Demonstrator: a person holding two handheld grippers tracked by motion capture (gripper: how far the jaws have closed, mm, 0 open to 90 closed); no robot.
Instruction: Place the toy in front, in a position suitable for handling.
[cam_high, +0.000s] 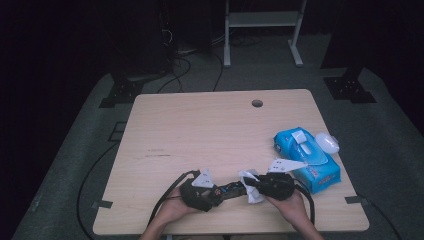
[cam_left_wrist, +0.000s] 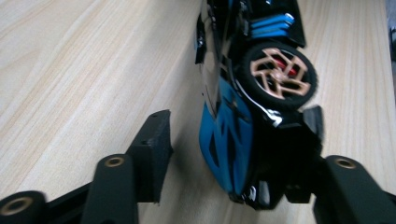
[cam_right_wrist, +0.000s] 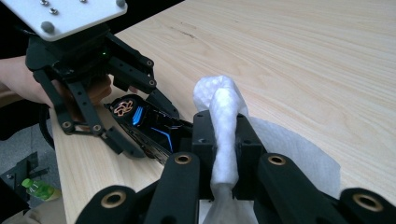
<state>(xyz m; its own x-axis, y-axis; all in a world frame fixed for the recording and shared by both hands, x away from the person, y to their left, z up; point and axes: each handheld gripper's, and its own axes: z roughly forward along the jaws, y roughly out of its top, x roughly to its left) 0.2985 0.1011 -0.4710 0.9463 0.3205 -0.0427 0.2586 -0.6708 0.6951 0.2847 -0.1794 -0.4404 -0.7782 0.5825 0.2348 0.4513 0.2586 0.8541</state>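
Near the surface's (cam_high: 200, 125) front edge, your left tongs (cam_high: 216, 194) straddle the black-and-blue toy car (cam_high: 231, 190), steadying it unclamped, while your right tongs (cam_high: 251, 189) clench the white wipe (cam_high: 251, 186) for cleaning.

You work at a pale wooden table (cam_high: 200, 125) with rounded corners and a small round cable hole (cam_high: 257, 103) near its far edge. It stands on a grey carpeted floor (cam_high: 75, 165), under dim light that leaves the far side of the room nearly black. Beyond the table you have a white metal frame stand (cam_high: 262, 25), and black cables (cam_high: 182, 65) trail across the floor. Two black floor brackets (cam_high: 119, 92) flank the far corners.
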